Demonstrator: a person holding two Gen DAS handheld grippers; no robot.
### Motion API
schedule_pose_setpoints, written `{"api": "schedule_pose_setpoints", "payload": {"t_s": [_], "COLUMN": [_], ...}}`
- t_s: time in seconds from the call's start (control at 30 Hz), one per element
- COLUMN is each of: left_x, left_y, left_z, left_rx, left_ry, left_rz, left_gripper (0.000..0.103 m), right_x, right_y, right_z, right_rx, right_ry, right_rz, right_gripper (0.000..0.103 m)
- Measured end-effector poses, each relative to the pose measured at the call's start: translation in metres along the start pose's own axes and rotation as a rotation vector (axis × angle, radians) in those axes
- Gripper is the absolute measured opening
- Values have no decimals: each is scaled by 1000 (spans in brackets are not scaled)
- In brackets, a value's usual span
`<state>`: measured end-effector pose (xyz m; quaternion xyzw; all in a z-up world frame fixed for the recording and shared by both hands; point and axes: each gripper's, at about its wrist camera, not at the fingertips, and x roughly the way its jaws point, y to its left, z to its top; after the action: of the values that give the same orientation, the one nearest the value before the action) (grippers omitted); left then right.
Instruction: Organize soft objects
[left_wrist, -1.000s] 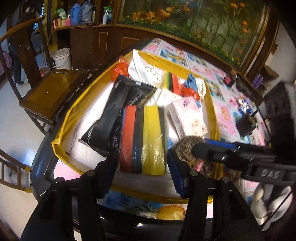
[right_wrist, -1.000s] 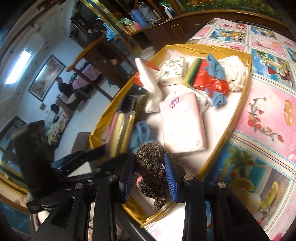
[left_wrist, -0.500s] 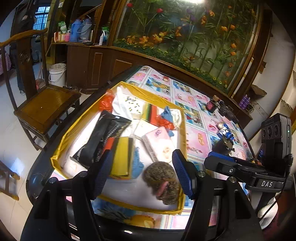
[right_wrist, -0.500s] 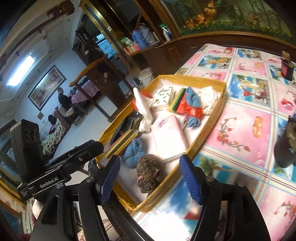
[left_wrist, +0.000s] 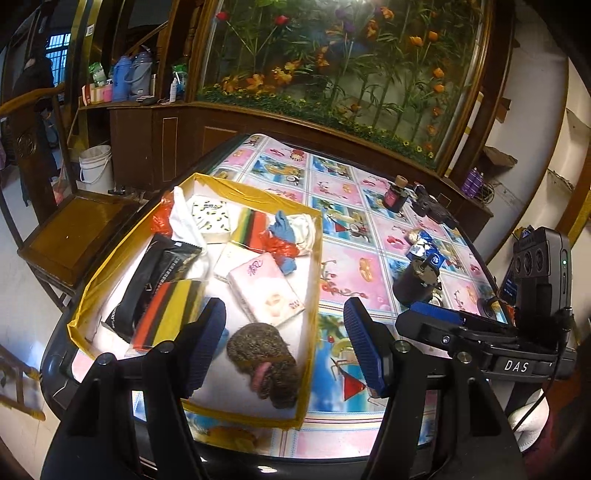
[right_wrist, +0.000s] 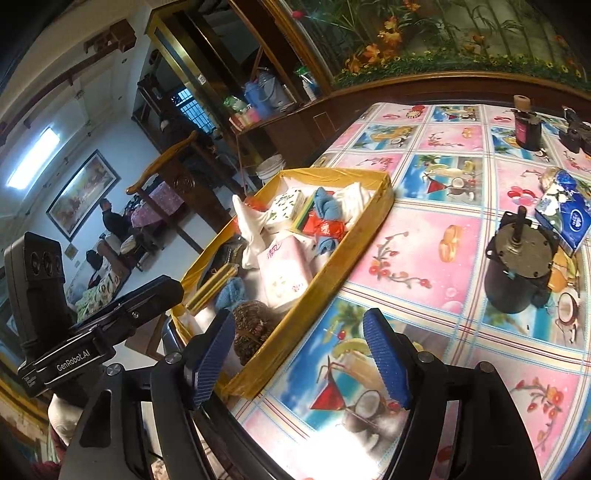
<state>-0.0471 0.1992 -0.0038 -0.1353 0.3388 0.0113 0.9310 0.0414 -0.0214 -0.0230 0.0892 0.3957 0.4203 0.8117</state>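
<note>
A brown speckled plush toy lies in the near corner of the yellow-taped tray; it also shows in the right wrist view. The tray holds a pink tissue pack, a striped packet, a black pouch, blue cloths and a white cloth. My left gripper is open and empty, raised above the tray's near end. My right gripper is open and empty, above the table beside the tray's near right corner.
A black cylindrical motor, a blue tissue pack and a small dark bottle stand on the patterned tablecloth to the right. A wooden chair and a white bucket are left of the table.
My right gripper let go of the plush toy in the tray, opened wide and pulled back. My left gripper rose and drew back from the tray.
</note>
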Motion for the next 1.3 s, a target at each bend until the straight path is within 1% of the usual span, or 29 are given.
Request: {"api": "schedule_pose_setpoints", "payload": {"t_s": [0.1,0.4,1.07,1.3], "left_x": [-1,-1,1,7], "left_y": [-5,-14,-21,-23], "left_z": [-1,-4,-10,-11], "left_rx": [10,20,33,35], "left_ry": [1,7,15,27], "left_rz": [-3,-17,-72,-84], "left_gripper": [66,66,66,65], "right_x": [-8,-16,-18,-17], "right_y": [-5,-9,-9,-12], "right_z": [-2,-5,-9,-9], "right_rx": [3,6,3,7], "right_ry": [-8,-11,-8,-2], "right_rz": [1,-4,-23,-31], "right_gripper": [74,74,76,76]}}
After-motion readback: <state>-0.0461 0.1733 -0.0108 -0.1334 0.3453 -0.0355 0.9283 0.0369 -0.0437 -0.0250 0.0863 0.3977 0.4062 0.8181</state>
